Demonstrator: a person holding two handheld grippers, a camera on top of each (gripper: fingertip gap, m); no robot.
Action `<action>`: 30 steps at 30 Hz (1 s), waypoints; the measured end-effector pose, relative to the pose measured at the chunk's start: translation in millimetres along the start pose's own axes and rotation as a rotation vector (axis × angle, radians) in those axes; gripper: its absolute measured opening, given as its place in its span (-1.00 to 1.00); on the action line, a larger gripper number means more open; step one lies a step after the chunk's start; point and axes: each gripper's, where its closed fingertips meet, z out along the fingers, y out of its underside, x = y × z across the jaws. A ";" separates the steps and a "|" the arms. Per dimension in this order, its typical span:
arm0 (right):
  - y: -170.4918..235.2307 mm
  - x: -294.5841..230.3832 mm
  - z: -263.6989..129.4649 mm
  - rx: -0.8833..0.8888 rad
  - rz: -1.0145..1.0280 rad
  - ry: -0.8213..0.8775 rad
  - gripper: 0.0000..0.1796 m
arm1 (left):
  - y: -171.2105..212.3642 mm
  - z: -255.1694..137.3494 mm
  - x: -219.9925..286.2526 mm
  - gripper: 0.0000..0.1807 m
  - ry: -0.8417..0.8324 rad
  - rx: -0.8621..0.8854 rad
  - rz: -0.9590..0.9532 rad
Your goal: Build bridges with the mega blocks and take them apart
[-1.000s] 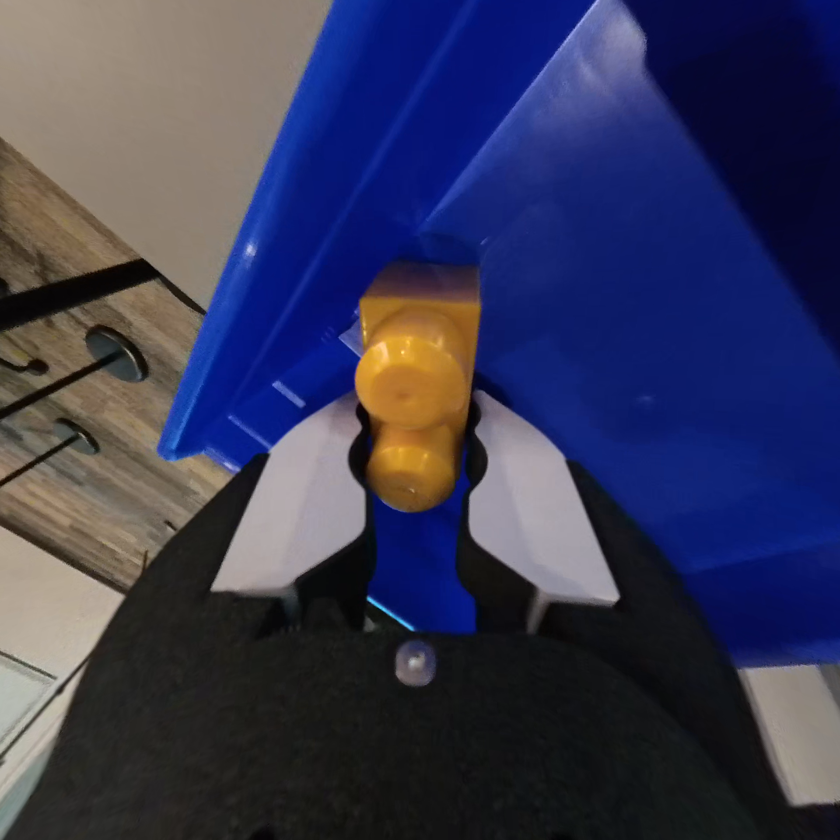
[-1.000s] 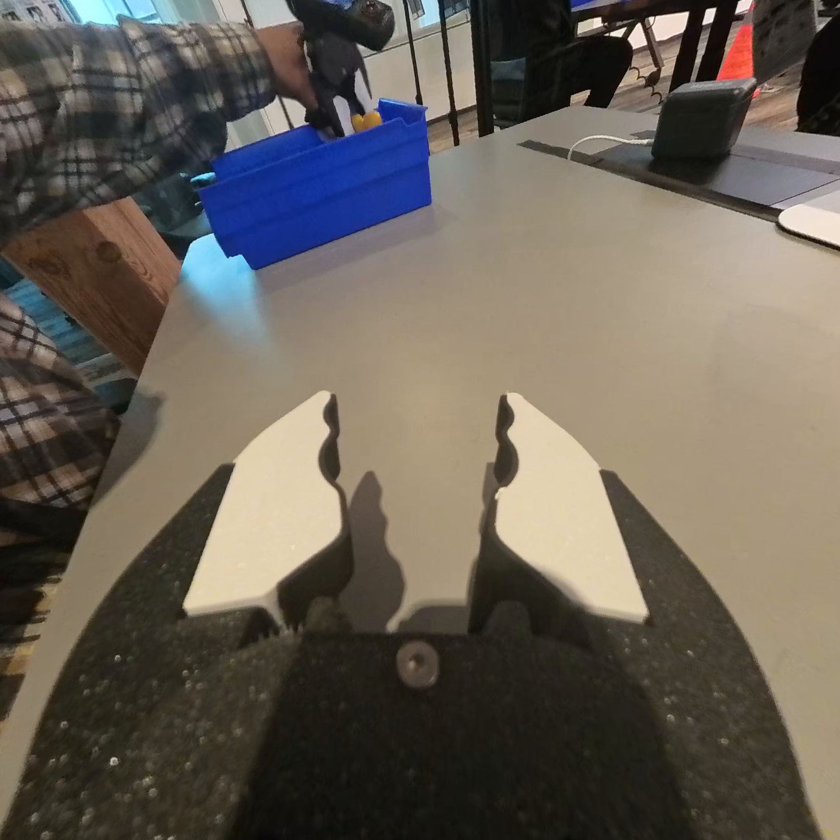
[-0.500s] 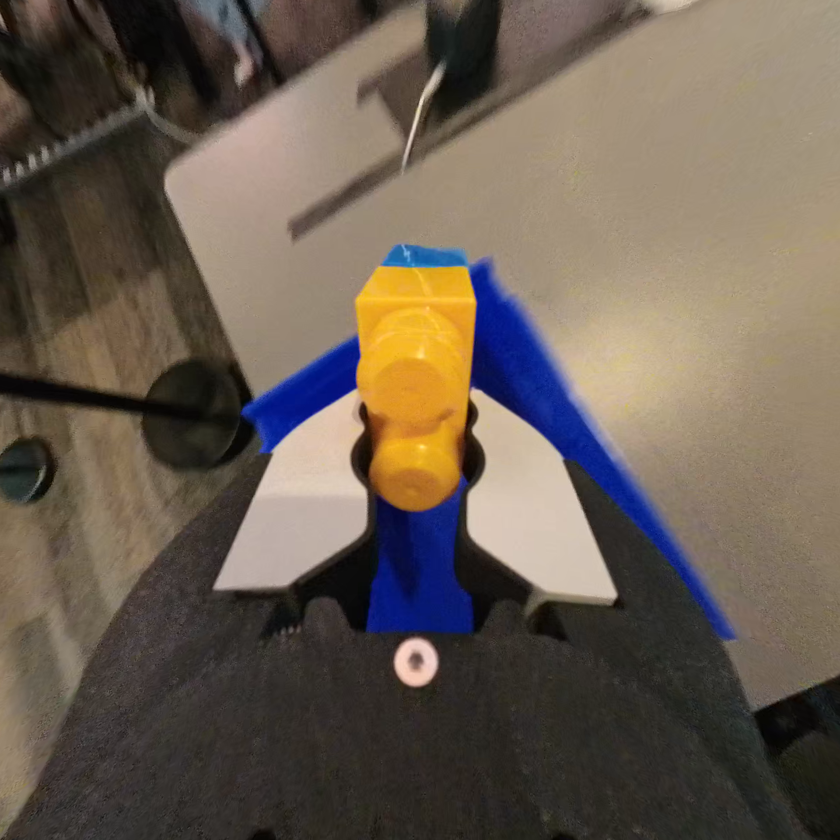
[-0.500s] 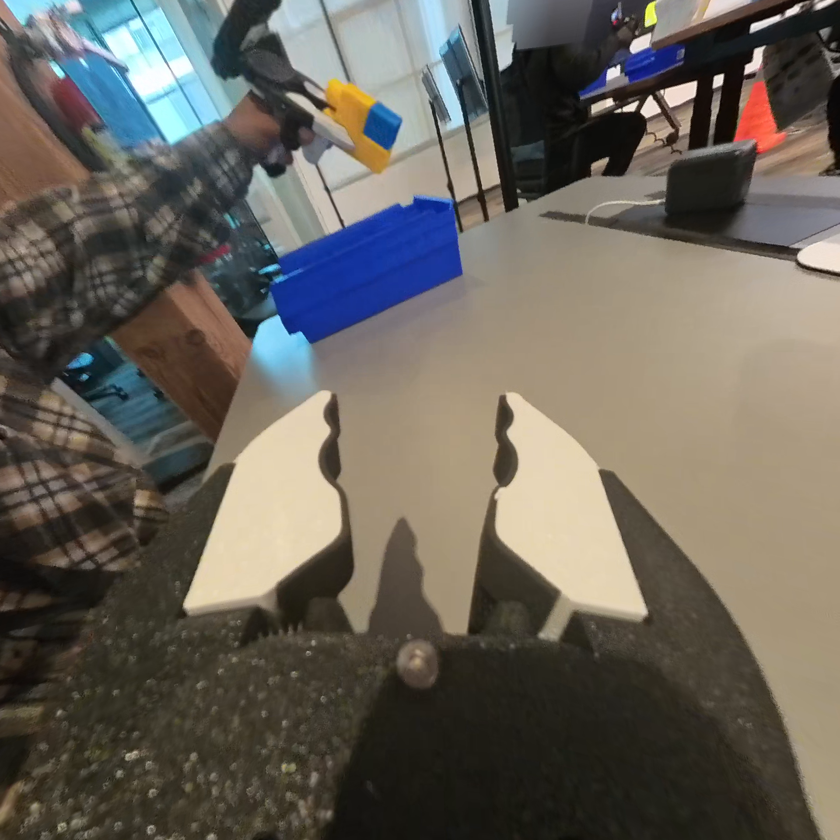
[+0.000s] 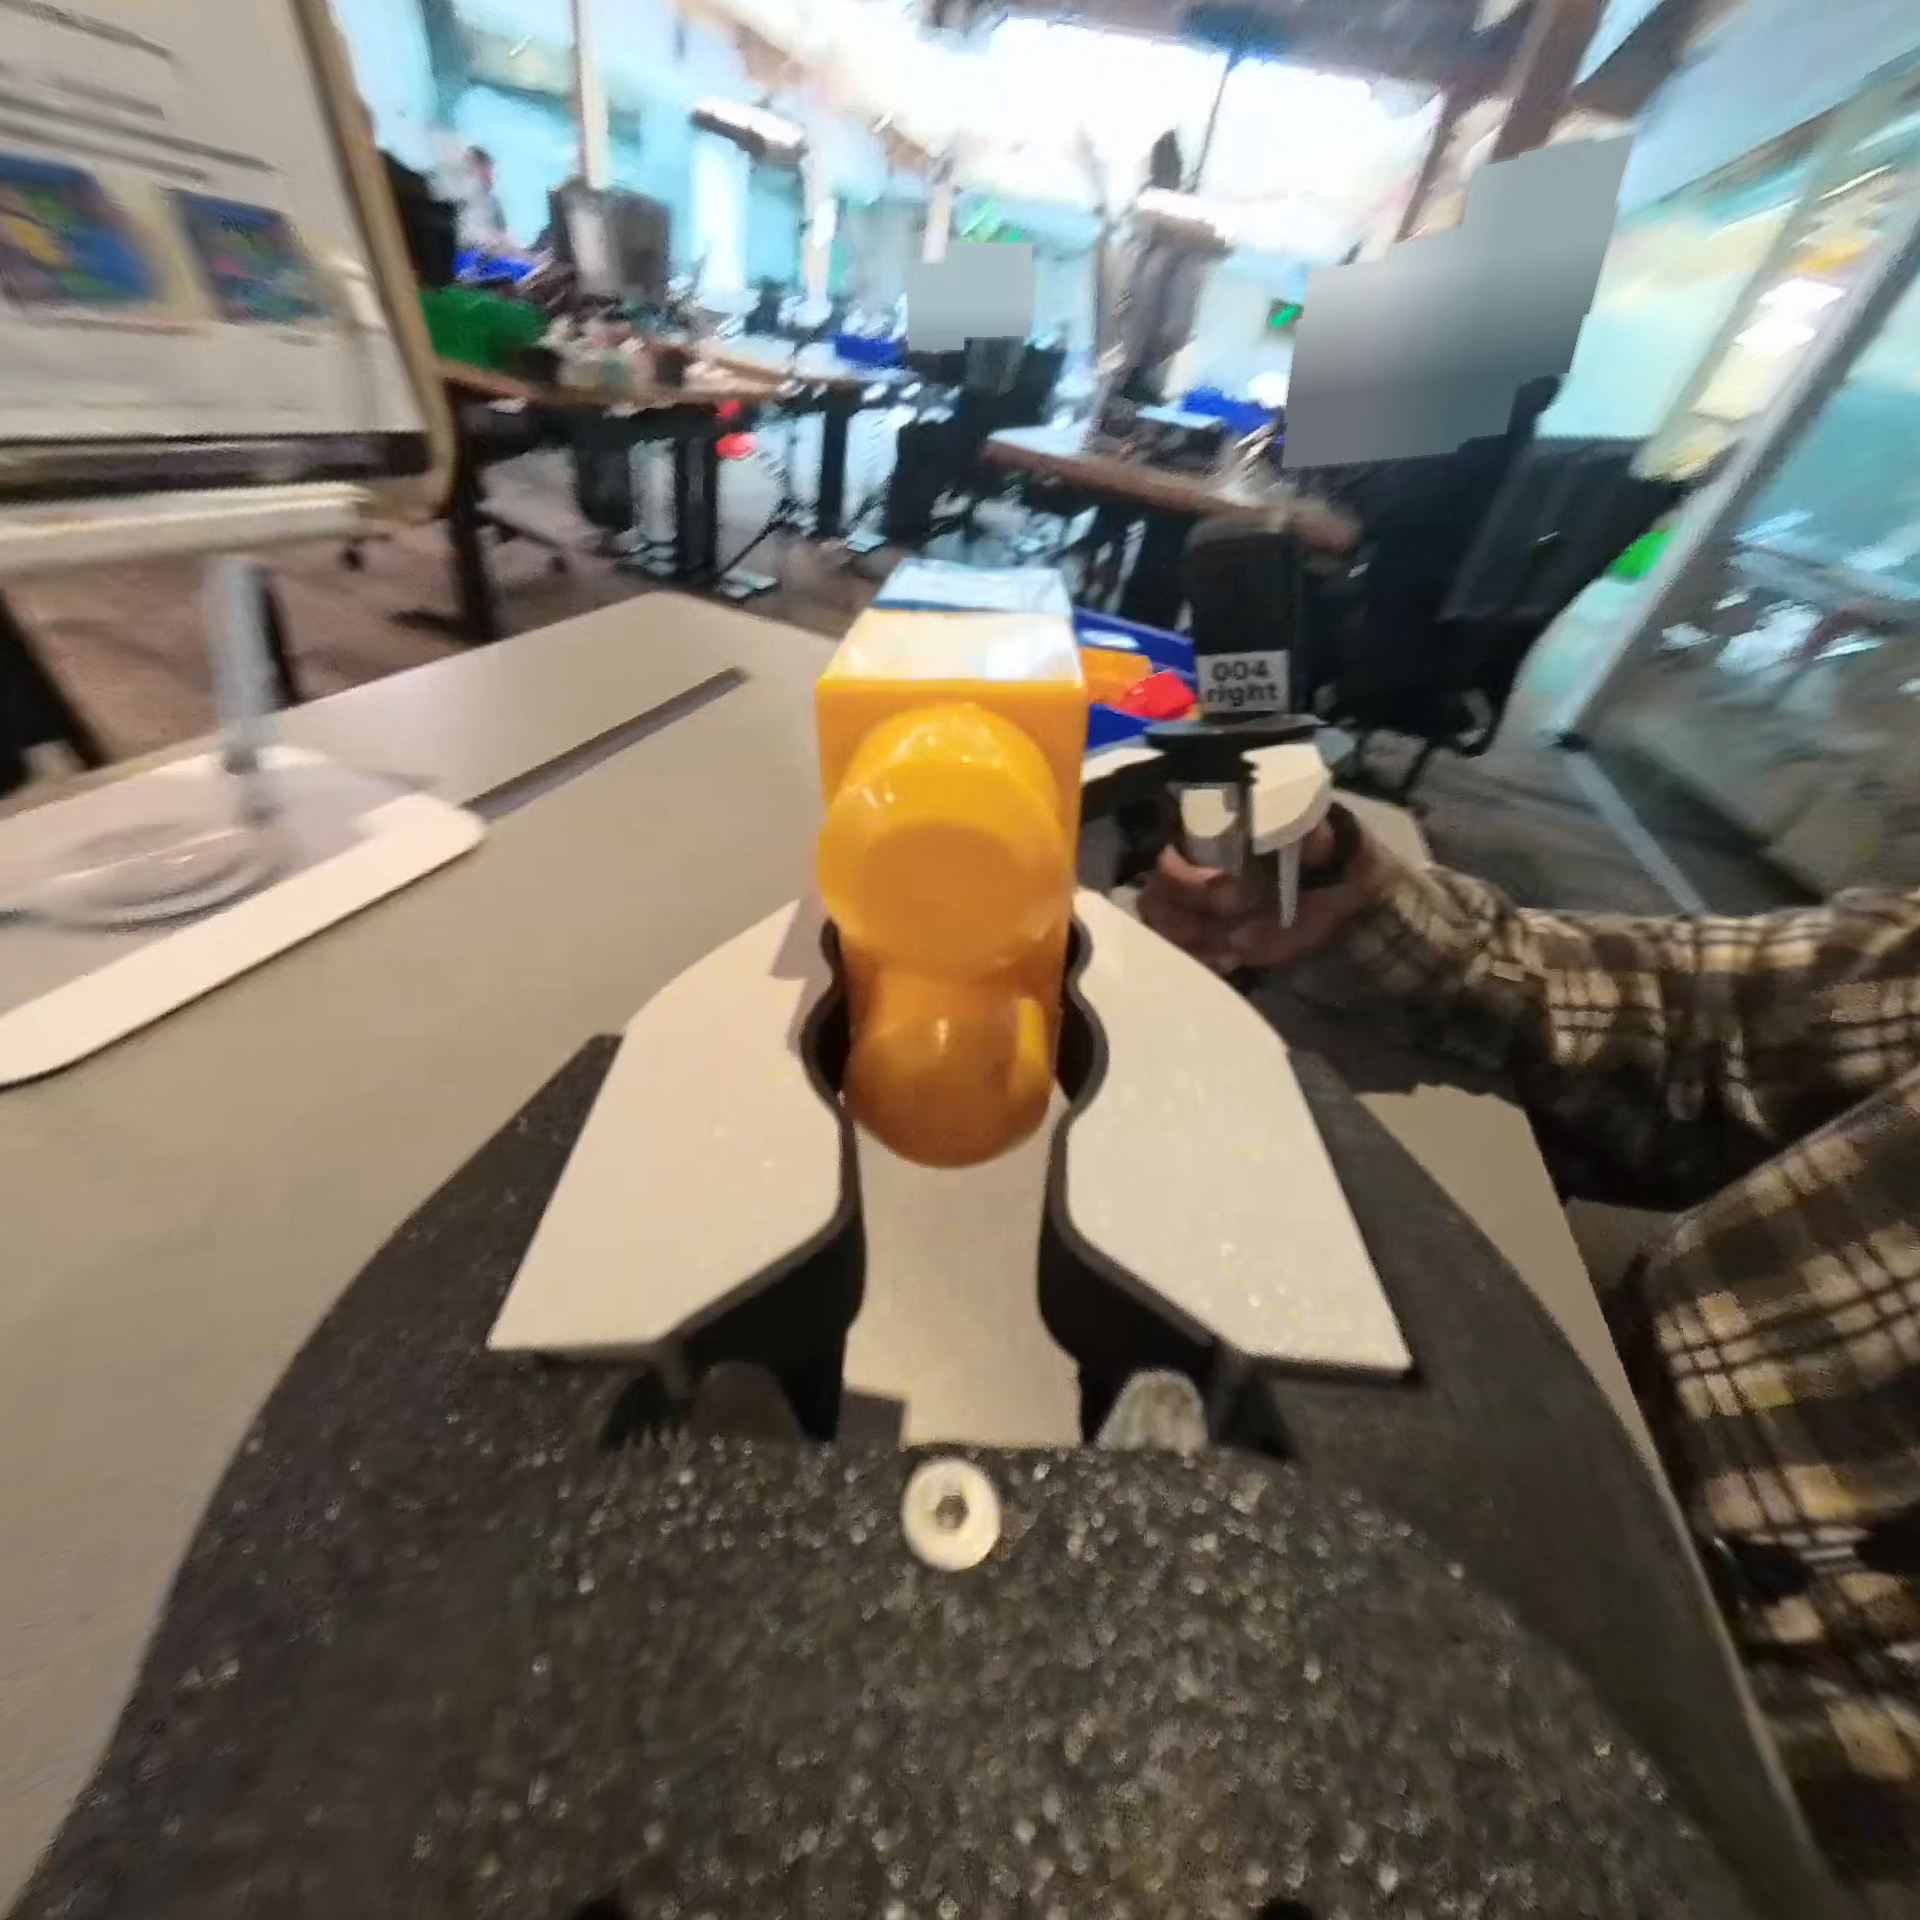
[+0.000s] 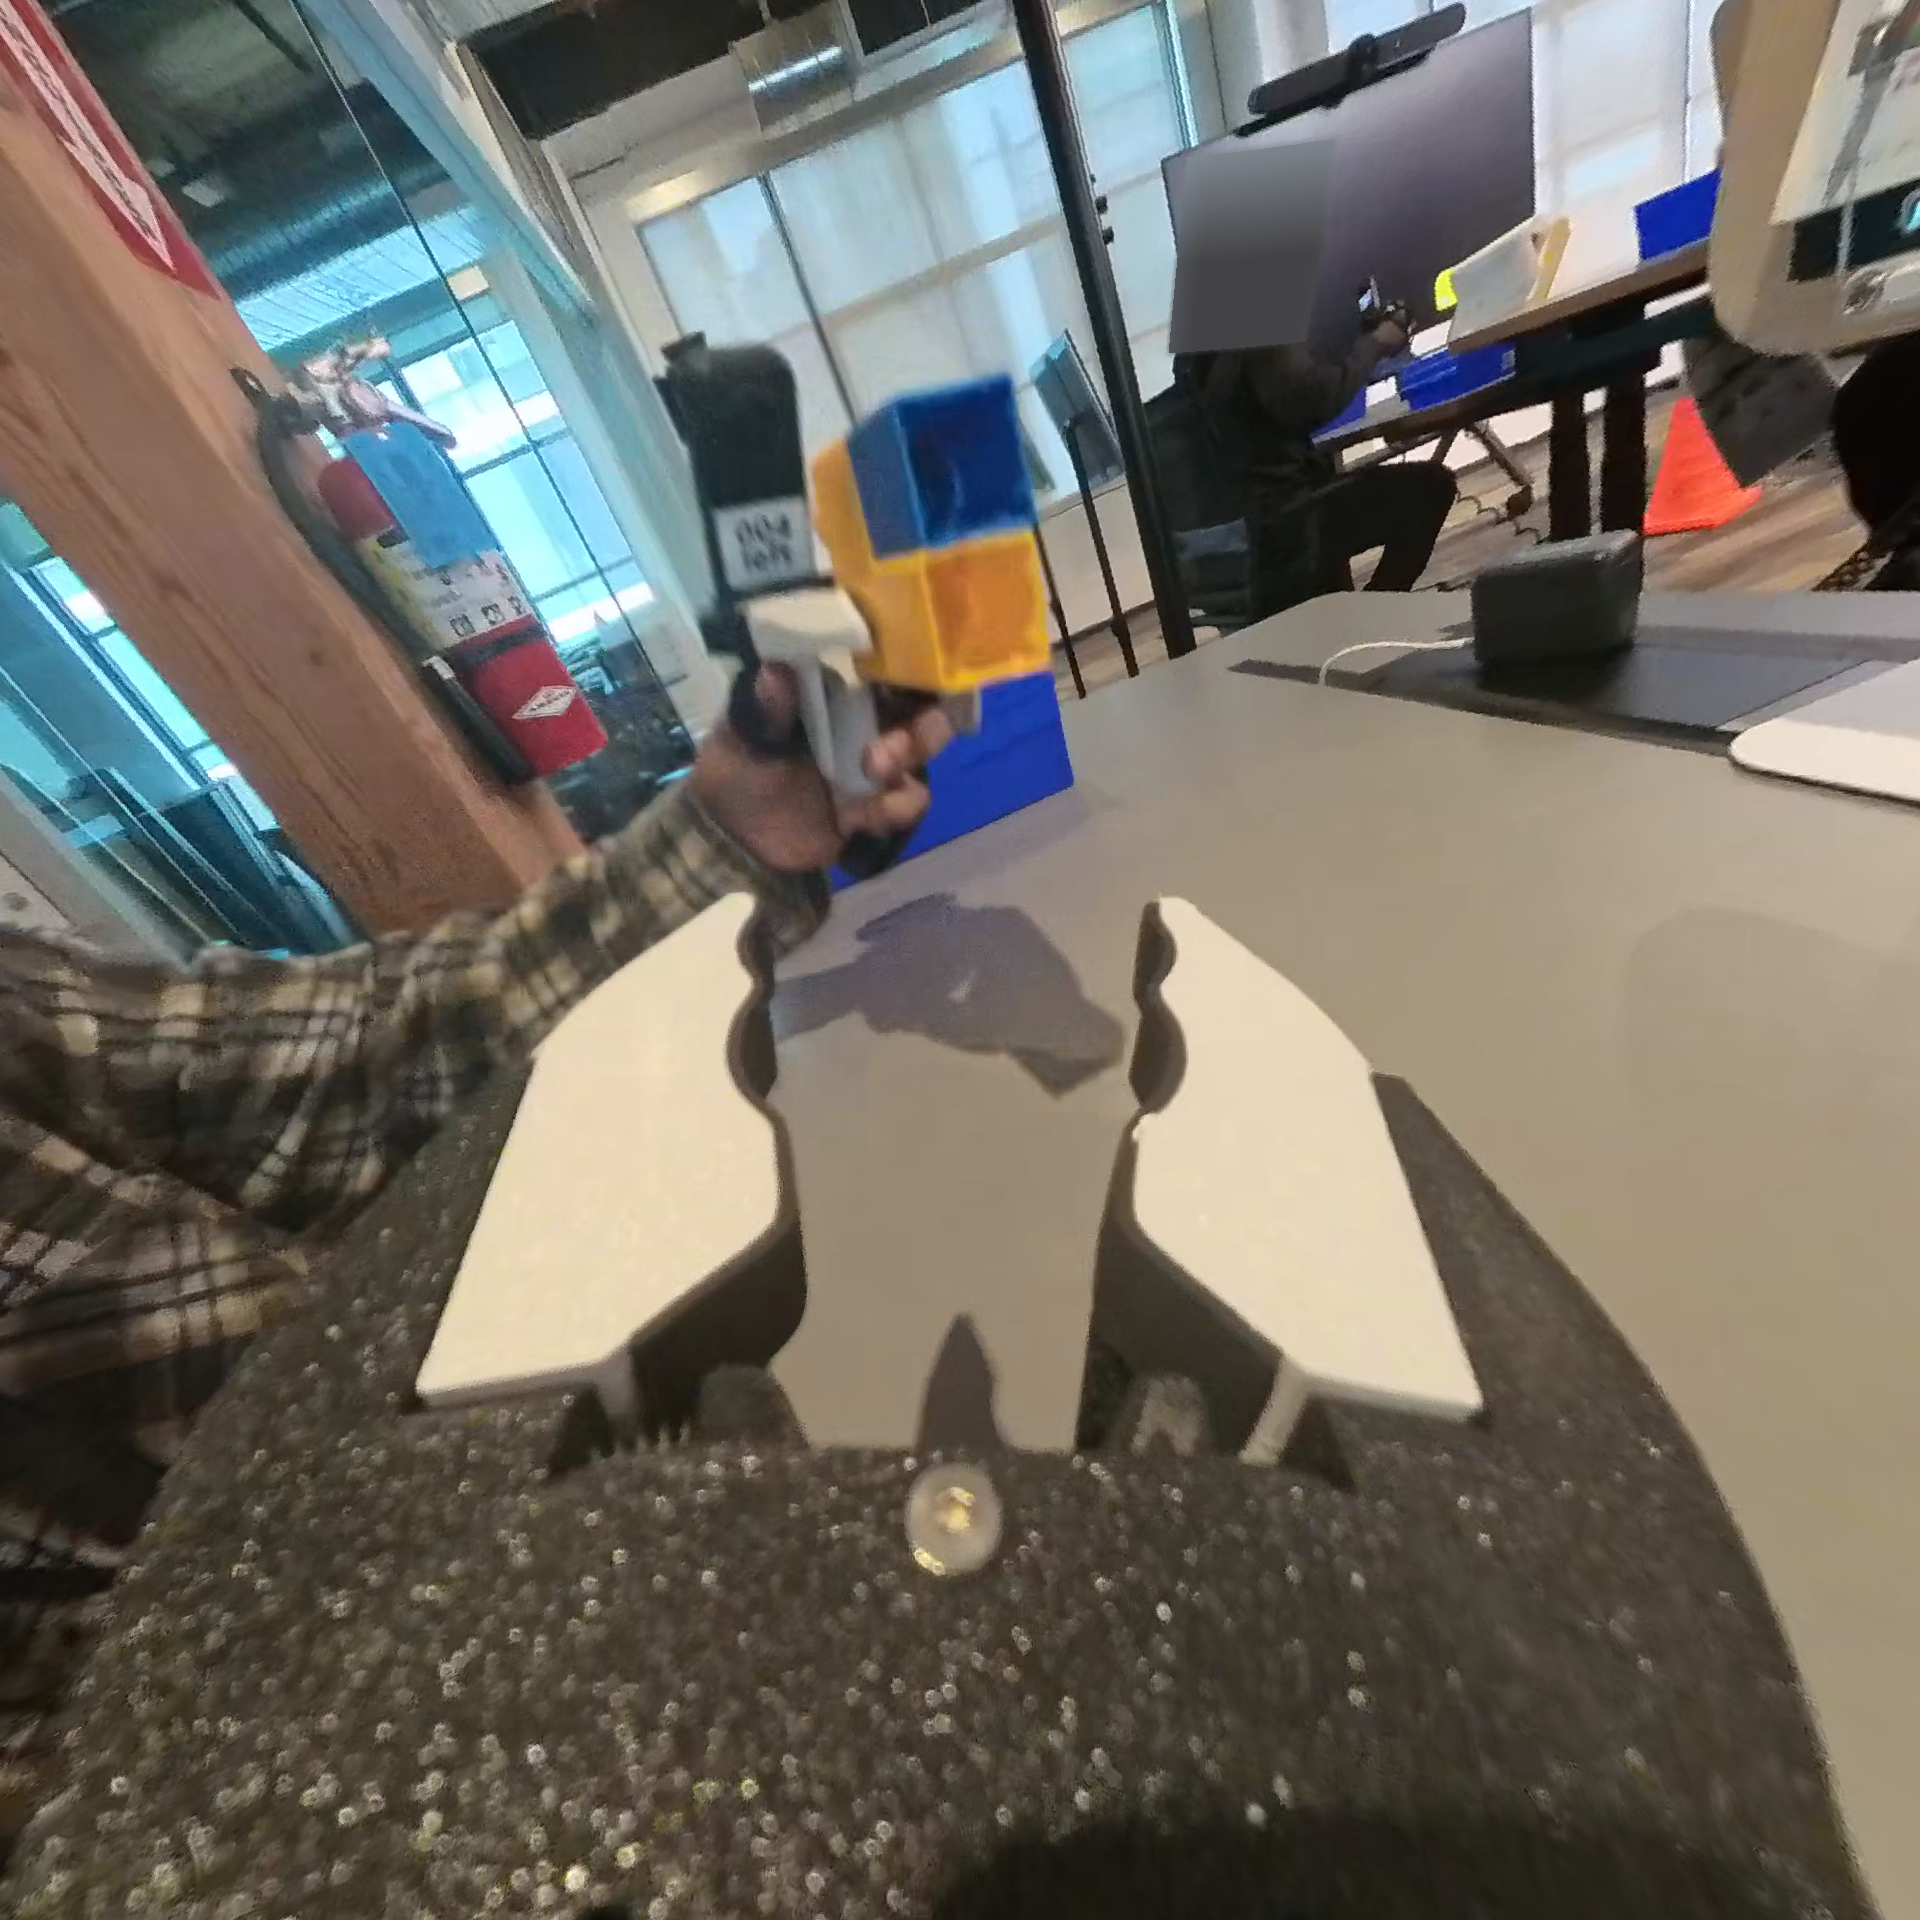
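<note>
My left gripper (image 5: 951, 935) is shut on a yellow mega block (image 5: 945, 831), its studs facing the camera. A blue block (image 5: 971, 587) is joined to the yellow block's far end. In the right wrist view the left gripper (image 6: 831, 665) holds this yellow (image 6: 956, 613) and blue (image 6: 940, 468) pair in the air above the table's left side. My right gripper (image 6: 951, 925) is open and empty, low over the grey table (image 6: 1455, 935). It also shows in the left wrist view (image 5: 1236, 800), pointing back at the block.
A blue bin (image 6: 997, 758) stands on the table behind the left gripper. A dark grey box (image 6: 1553, 608) with a white cable and a white pad (image 6: 1849, 748) lie at the far right. A white mat (image 5: 239, 925) with a glass dish (image 5: 156, 862) lies on the table. The tips of one gripper are about 15 cm away from the tips of the other.
My left gripper lifted the yellow and blue blocks out of the blue bin and swung round over the table to face the right gripper. The right gripper tilted up and stayed open.
</note>
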 end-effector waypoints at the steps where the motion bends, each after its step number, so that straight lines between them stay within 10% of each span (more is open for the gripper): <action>1: -1.8 0.8 -1.4 0.006 -0.009 0.006 -0.25 | 10.3 11.8 2.7 -0.60 0.046 0.020 0.000; 20: 16.5 -21.0 18.1 -0.081 -0.074 -0.076 -0.21 | 80.0 52.5 52.8 -0.59 0.262 -0.092 0.030; 30: 8.0 -34.6 18.8 -0.096 -0.120 -0.106 -0.60 | 63.4 60.4 72.0 -0.60 0.329 0.024 -0.052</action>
